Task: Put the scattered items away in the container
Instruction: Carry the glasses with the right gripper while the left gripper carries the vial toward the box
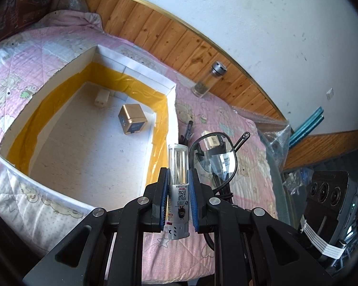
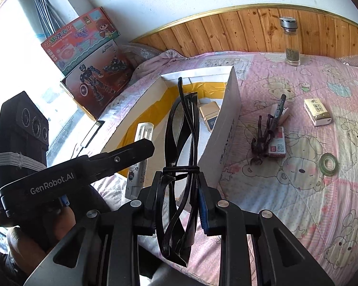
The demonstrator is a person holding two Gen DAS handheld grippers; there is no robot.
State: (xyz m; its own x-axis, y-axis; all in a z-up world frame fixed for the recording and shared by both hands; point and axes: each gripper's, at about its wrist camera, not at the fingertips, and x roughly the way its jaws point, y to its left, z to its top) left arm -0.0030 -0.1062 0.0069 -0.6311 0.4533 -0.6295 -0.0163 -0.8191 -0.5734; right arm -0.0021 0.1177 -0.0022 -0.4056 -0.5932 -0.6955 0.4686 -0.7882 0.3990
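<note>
The left gripper [image 1: 177, 190] pinches a clear, label-wrapped lighter [image 1: 178, 178] at mid-body; it looks light, hard and slick, so it could slip. The right gripper [image 2: 179, 186] is clamped on folded black glasses [image 2: 181, 143], light but fragile, gripped across the frame rather than the lenses. Just ahead of both jaws stands the white box [image 1: 170, 88]; its near wall must be cleared, and beyond it the floor is mostly bare around a gold cube [image 1: 133, 118]. Right of the right jaws, pens [image 2: 272, 119], a packet [image 2: 318, 112] and a tape roll [image 2: 329, 163] wait on the quilt [image 2: 298, 202].
</note>
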